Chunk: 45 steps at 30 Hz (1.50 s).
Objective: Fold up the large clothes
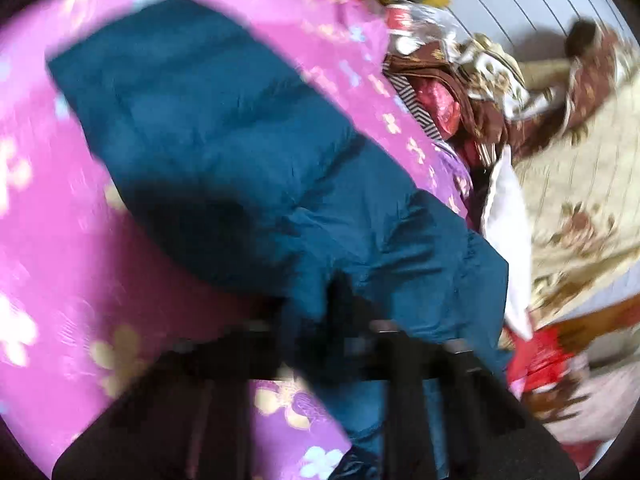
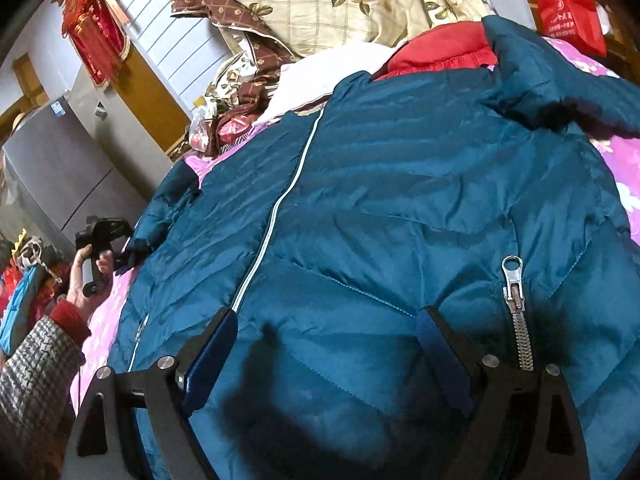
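A teal quilted jacket (image 2: 380, 200) lies spread on a pink flowered bedspread (image 2: 624, 160), zipped front up, with a white zip line down its middle. My right gripper (image 2: 328, 320) is open just above the jacket's lower part, its blue-padded fingers (image 2: 208, 356) wide apart, next to a metal pocket zip pull (image 2: 514, 284). My left gripper (image 1: 340, 312) is shut on the end of a teal sleeve (image 1: 224, 152); the view is blurred. It also shows in the right wrist view (image 2: 124, 258), held in a hand at the jacket's left sleeve end.
Cream flowered bedding (image 2: 340, 4), brown patterned cloth (image 2: 240, 20), a white cloth (image 2: 320, 80) and a red garment (image 2: 444, 48) lie piled beyond the jacket. A red bag (image 2: 568, 16) hangs at the far right. A grey fridge (image 2: 52, 168) stands at the left.
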Each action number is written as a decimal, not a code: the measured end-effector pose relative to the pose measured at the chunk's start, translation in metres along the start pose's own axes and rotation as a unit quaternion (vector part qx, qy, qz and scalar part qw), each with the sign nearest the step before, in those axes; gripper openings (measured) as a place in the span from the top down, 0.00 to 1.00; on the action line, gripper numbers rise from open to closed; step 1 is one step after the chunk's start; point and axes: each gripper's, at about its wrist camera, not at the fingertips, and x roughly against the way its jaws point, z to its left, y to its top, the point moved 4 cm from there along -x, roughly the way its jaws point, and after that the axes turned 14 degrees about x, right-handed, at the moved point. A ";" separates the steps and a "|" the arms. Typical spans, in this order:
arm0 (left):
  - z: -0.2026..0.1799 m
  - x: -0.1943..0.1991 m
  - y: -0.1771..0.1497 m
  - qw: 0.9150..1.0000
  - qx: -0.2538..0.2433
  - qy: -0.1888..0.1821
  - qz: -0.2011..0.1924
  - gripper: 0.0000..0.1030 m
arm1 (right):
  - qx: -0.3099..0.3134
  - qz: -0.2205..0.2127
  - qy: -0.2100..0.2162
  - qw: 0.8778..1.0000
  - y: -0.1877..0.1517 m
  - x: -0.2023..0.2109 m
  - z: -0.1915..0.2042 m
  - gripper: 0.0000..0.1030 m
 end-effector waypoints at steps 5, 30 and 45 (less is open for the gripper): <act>-0.084 0.053 -0.040 0.991 -0.120 -0.032 -0.043 0.89 | -0.006 -0.004 0.005 1.000 0.000 0.000 -0.002 0.12; -0.096 0.009 -0.391 0.842 -0.530 0.046 0.089 0.60 | -0.075 -0.034 0.023 0.996 -0.003 0.014 -0.023 0.15; 0.022 0.099 -0.302 0.909 -0.395 0.099 -0.087 0.44 | 0.113 0.028 -0.057 0.992 0.051 0.019 0.090 0.16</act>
